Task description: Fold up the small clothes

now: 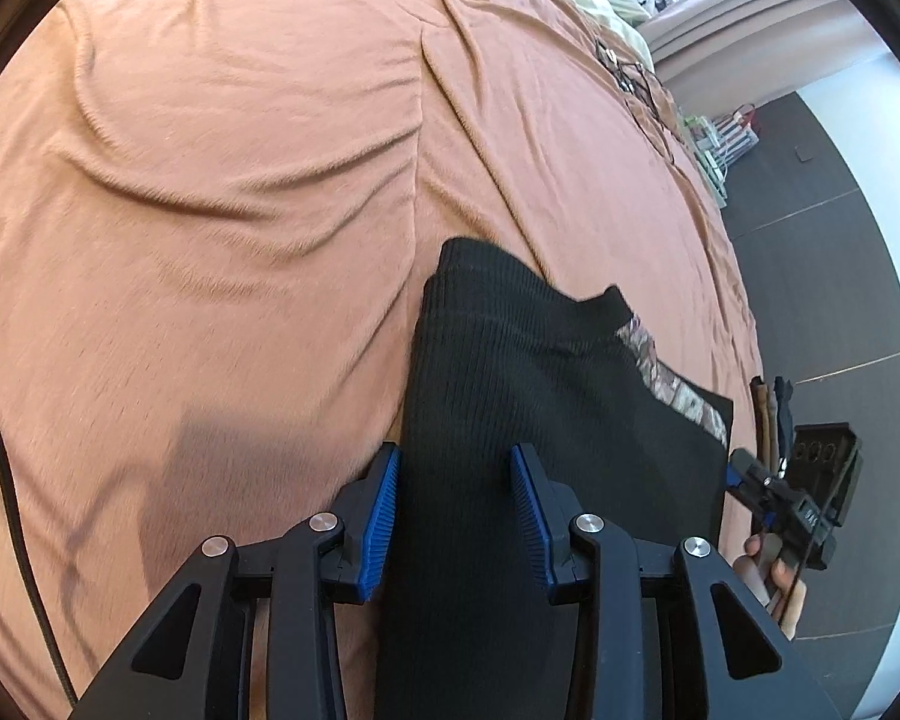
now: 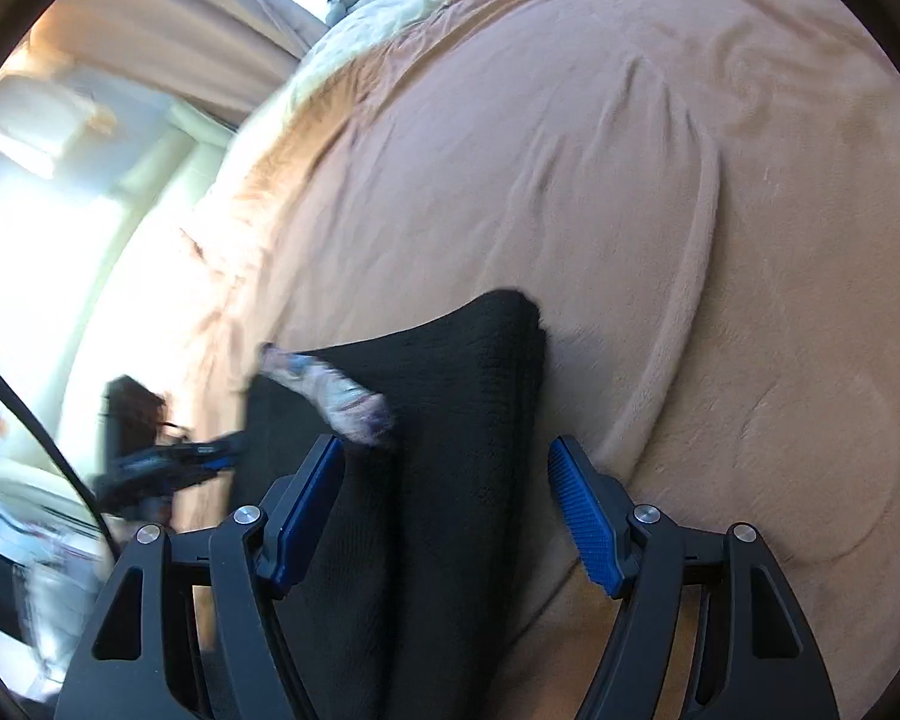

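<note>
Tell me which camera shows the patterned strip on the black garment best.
The left wrist view: the patterned strip is sharp there, running along the black garment on the orange blanket. In the right wrist view the strip is motion-blurred.

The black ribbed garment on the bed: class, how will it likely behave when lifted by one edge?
The black ribbed garment will probably go limp: it already sags in soft folds between the left tongs. It looks light, since it barely dents the orange blanket. Its knit ribs and the plush blanket suggest it would drag and bunch up, not slide.
</note>
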`<action>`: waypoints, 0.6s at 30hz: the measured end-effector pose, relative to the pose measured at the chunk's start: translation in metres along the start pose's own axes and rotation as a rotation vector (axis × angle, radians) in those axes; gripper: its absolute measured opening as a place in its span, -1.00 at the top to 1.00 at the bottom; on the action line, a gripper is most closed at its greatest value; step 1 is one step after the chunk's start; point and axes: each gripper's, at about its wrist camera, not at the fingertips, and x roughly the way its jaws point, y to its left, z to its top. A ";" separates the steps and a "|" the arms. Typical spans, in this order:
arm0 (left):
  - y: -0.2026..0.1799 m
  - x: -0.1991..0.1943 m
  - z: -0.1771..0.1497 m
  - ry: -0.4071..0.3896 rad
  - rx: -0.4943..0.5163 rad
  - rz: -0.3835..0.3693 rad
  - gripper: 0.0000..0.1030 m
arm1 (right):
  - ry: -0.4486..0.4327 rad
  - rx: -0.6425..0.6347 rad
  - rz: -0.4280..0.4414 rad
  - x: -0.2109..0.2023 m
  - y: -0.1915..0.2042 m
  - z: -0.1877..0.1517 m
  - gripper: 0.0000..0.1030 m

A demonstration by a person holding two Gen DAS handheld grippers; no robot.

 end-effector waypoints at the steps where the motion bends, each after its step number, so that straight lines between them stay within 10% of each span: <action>1: 0.000 0.001 0.002 -0.002 0.000 0.000 0.31 | 0.017 0.001 0.025 0.002 0.000 -0.003 -0.34; 8: 0.001 0.008 0.014 -0.005 -0.015 -0.022 0.49 | 0.039 -0.022 0.007 0.013 0.008 -0.009 -0.33; 18: 0.001 0.021 0.031 -0.017 -0.039 -0.051 0.59 | 0.057 -0.040 -0.041 0.026 0.014 0.001 0.41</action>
